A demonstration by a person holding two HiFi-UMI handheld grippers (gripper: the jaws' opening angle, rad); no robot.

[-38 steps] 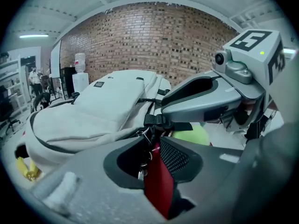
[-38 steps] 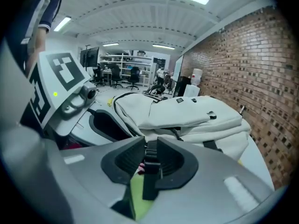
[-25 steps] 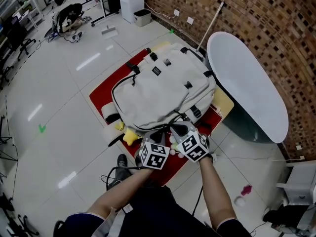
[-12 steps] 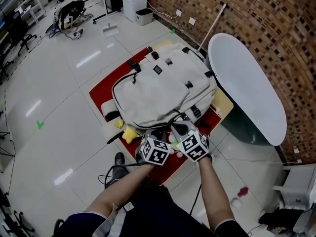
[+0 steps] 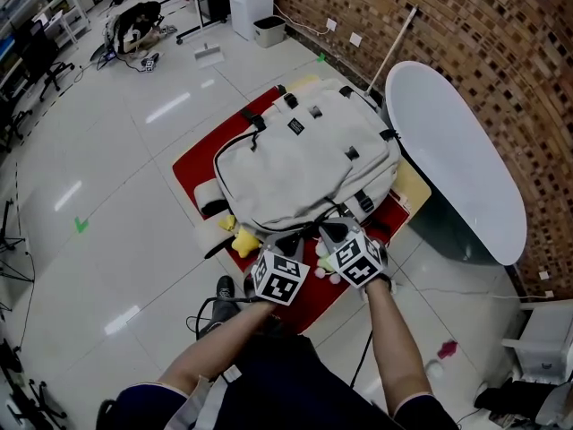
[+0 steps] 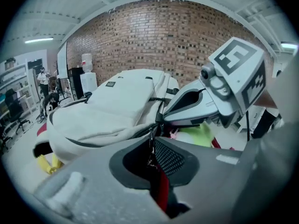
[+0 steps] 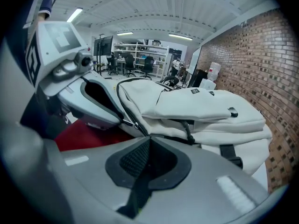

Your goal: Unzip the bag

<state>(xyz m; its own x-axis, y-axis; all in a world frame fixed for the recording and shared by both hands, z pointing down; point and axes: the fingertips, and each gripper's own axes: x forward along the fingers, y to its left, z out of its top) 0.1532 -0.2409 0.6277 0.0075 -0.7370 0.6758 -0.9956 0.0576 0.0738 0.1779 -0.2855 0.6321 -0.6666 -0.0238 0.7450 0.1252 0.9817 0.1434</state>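
bag [image 5: 300, 164] centre frame on red mat [image 5: 199, 153], unmoved | right tool [image 7: 145, 141] has clamped shut on black strap [image 7: 135, 192] | left tool [image 6: 152, 141] narrow, closing round zipper pull [image 6: 150, 148] | grips being set; zipper likely not yet drawn

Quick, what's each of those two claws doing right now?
Left gripper: jaws closing around the zipper pull, not yet pinching it.
Right gripper: closed on a black strap.
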